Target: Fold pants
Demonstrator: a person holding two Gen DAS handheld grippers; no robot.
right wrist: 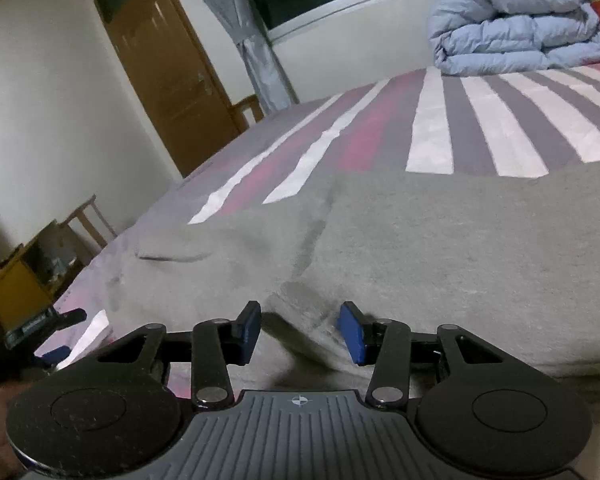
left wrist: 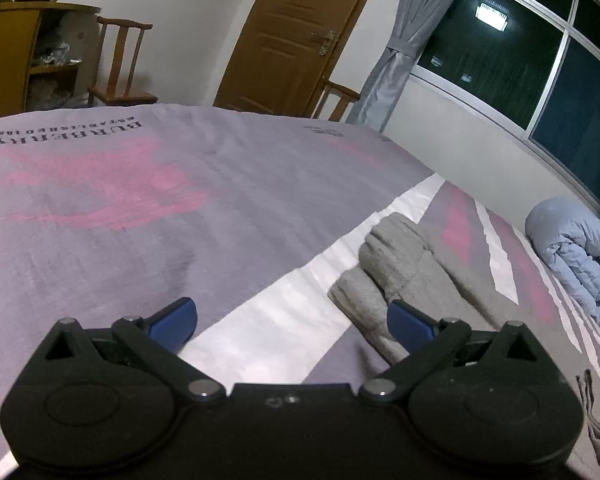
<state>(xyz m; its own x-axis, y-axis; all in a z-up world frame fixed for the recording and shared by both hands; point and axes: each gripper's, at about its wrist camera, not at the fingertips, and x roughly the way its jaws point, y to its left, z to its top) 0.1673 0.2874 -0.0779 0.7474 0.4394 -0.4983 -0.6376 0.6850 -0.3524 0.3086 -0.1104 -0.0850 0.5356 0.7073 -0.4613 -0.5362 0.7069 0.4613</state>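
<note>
Looking along our left gripper (left wrist: 292,320), we see its jaws wide apart and empty above the striped bedsheet (left wrist: 140,220), with the grey pants (left wrist: 404,264) bunched just to the right. Only the right wrist view shows the pants spread broadly, a raised fold lying between the partly parted jaws of our right gripper (right wrist: 300,330), not pinched.
</note>
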